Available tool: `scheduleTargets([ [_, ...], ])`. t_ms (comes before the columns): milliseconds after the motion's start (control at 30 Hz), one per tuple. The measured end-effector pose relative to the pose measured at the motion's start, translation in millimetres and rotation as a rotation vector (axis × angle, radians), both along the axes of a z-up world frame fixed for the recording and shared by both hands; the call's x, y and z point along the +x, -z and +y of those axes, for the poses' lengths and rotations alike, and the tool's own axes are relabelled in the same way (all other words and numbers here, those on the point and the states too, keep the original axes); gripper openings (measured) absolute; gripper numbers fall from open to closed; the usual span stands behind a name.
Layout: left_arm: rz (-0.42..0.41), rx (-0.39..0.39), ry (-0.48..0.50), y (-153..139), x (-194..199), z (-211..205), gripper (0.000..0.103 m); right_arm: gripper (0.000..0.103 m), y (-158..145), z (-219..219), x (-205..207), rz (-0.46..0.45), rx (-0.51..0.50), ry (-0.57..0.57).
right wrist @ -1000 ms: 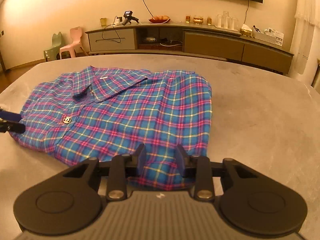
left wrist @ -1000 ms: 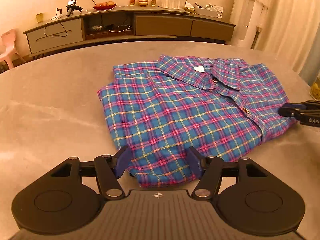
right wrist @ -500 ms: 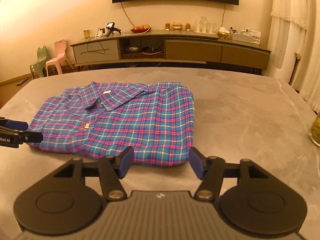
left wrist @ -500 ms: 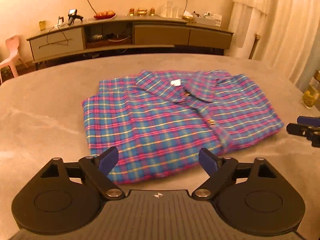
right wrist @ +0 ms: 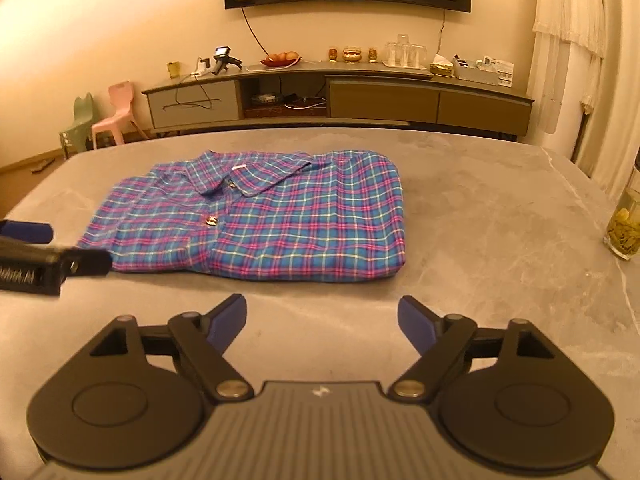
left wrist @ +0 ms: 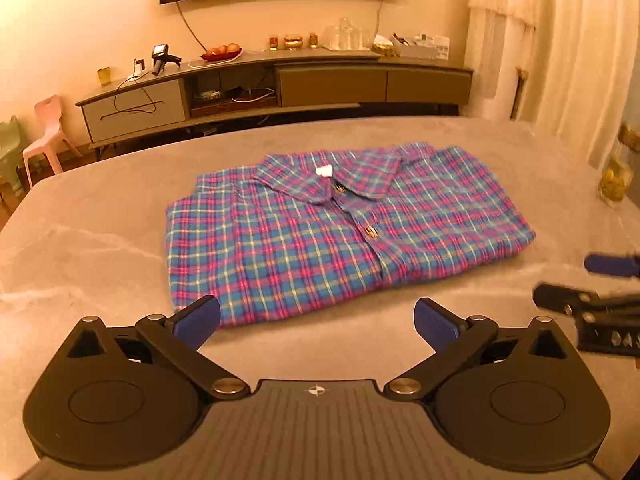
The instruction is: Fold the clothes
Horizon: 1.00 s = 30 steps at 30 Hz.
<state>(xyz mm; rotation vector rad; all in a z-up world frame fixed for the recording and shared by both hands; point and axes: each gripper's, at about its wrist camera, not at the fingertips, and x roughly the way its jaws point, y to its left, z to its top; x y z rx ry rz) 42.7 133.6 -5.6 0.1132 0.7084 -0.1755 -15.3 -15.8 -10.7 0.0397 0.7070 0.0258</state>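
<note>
My left claw (left wrist: 316, 320) stands wide, its jaws just sprung apart, nothing between them. One blue pad (left wrist: 198, 319) overlaps the shirt's near hem in this view; whether it touches the cloth I cannot tell. The shirt (left wrist: 320, 236) lies at twelve o'clock from this claw, just beyond the tips, flat on the desk (left wrist: 80, 248), folded to a neat block, collar at the far side, buttons facing up. Its long axis runs nine to three across my view.

Over to the right claw (right wrist: 320, 322): wide too, jaws just opened, empty, bare desk showing between them. From here the shirt sits at eleven o'clock, a clear strip of desk short of its near edge. The left claw is the nearer of the two.

At the right, at two o'clock, a glass (right wrist: 624, 236) stands well apart from the shirt.

My call: the fold looks done. Any tidying press would go straight ahead, square to that long edge.
</note>
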Motion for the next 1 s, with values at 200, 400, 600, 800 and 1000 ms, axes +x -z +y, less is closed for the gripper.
scheduleTargets([
  [200,-0.001,-0.009,0.007,1.3,-8.8,-5.3,0.102,0.089,8.1,2.8,12.4,0.027,0.003,0.035],
  [400,-0.005,-0.039,0.010,-0.4,-11.6,-5.7,0.102,0.090,12.5,10.9,18.0,0.034,0.010,0.036],
  [600,-0.012,-0.088,0.009,-1.4,-12.2,-0.8,0.102,0.090,11.5,21.9,19.3,0.032,-0.010,0.005],
  [800,-0.087,-0.068,-0.039,-5.8,-16.5,2.2,0.102,0.091,11.1,27.5,19.5,0.033,-0.034,-0.016],
  [1000,-0.083,-0.071,-0.060,-8.1,-15.1,5.2,0.102,0.091,11.3,29.7,19.3,0.035,-0.036,-0.017],
])
